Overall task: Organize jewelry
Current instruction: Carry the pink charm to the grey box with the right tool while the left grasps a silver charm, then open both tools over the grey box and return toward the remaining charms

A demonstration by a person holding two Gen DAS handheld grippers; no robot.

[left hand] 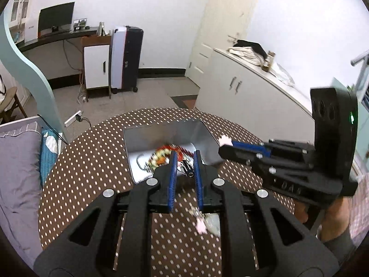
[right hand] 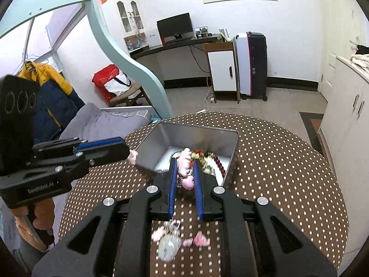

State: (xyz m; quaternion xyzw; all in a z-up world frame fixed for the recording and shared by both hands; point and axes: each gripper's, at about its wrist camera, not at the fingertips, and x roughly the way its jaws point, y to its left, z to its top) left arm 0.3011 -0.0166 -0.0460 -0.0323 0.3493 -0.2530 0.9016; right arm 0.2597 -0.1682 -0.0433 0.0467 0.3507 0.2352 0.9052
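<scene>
1. Sitting near the far edge of the round dotted counter (left hand: pixel 92 161), the metal tin (left hand: pixel 161 133) holds beaded jewelry (left hand: pixel 161 154).
2. Left gripper (left hand: pixel 185 161) jaws pinch a small dark trinket (left hand: pixel 187 167) over the tin.
3. Right gripper (right hand: pixel 185 168) jaws clench a pink charm (right hand: pixel 185 161); only its view shows pink pieces (right hand: pixel 200 240) on bare counter nearer the person.

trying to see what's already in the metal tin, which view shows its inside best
The right wrist view. It looks down into the open metal tin, showing its far walls, pale floor and blurred red and gold beads, though the right claw and its pink charm cover part. The left wrist view shows the tin lower, with its contents more blurred.
</scene>
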